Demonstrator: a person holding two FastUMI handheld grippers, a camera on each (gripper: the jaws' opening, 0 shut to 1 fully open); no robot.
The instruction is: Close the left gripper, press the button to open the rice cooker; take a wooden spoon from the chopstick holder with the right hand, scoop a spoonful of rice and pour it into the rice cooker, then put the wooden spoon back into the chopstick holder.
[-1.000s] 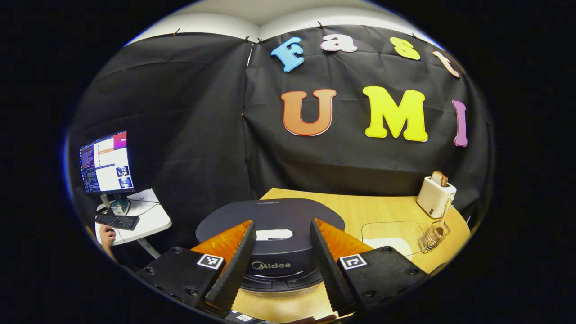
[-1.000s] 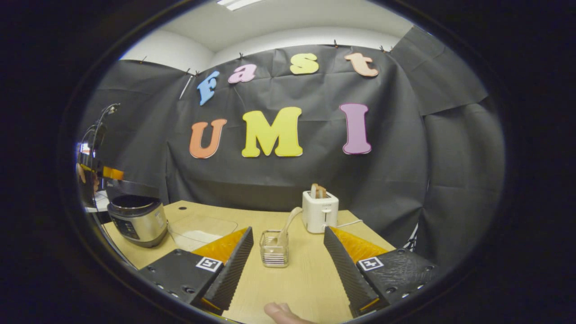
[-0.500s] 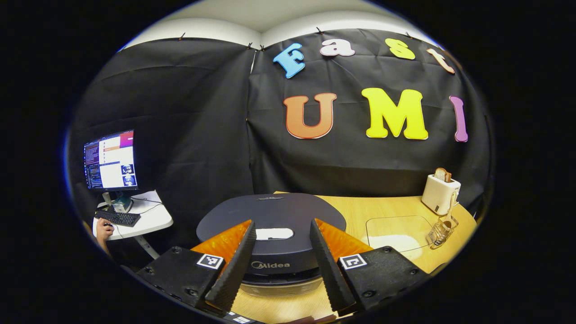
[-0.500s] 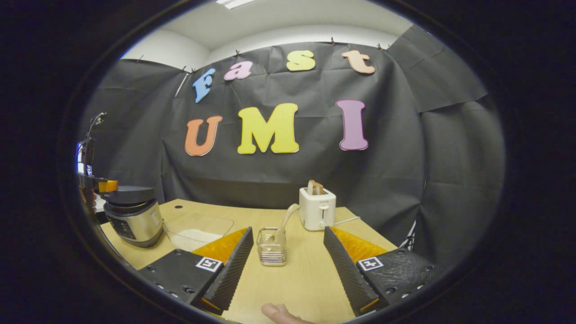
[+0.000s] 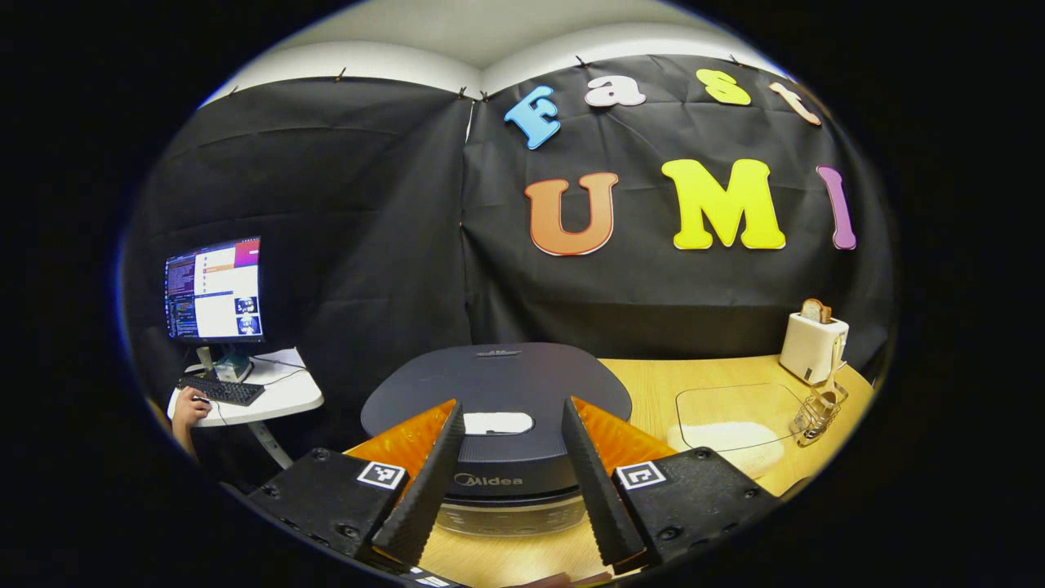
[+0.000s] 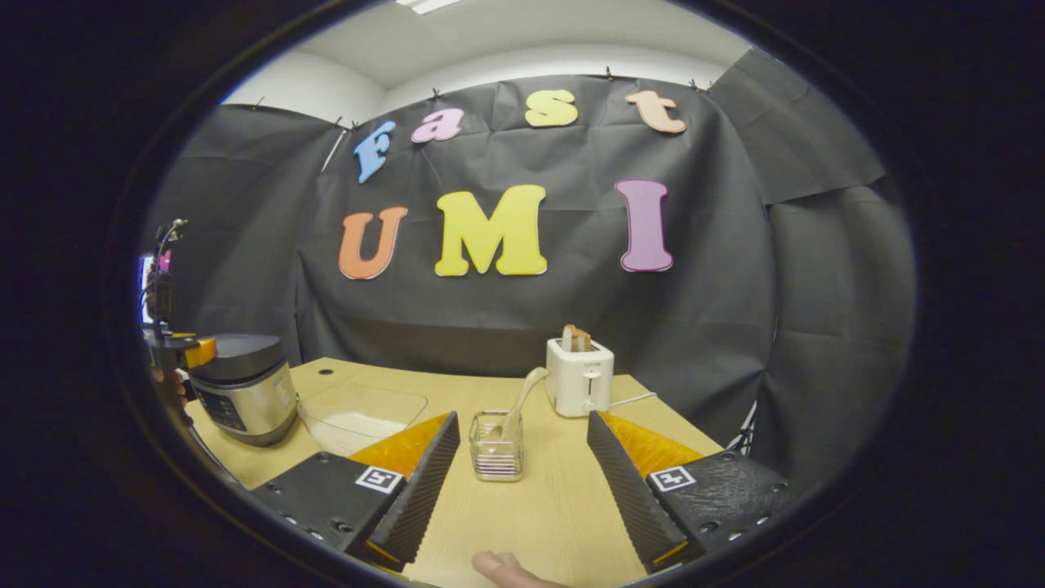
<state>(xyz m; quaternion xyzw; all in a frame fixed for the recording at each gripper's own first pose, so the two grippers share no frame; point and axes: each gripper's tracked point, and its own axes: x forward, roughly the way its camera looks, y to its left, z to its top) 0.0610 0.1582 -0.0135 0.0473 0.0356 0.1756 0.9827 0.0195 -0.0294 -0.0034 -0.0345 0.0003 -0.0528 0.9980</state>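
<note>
Listing from the left gripper view: my left gripper (image 5: 506,478) is spread wide, its fingers (image 5: 420,490) framing the dark lid of the rice cooker (image 5: 496,392), which looks shut, with no finger pressing on it as far as I can tell. Beyond and to the right, on the wooden table (image 5: 645,384), I see a clear tray (image 5: 735,408) with white rice (image 5: 718,437) heaped at its near end. Farther right stands the wire chopstick holder (image 5: 816,412) with the wooden spoon (image 5: 834,367) leaning up from it, then a white toaster (image 5: 812,343) holding bread. At far left, a monitor (image 5: 214,287) and keyboard (image 5: 222,390) sit on a small white desk, a person's hand (image 5: 189,406) beside the keyboard.

From the right gripper view: my right gripper (image 6: 522,482) is likewise spread, empty, low over the table. The chopstick holder (image 6: 495,456) stands between its fingers but farther off, untouched, spoon (image 6: 522,396) tilting right. The toaster (image 6: 580,377) is behind it, the cooker (image 6: 243,390) far left, with the left gripper (image 6: 181,353) at its lid. A fingertip (image 6: 498,565) shows at the bottom edge.
</note>
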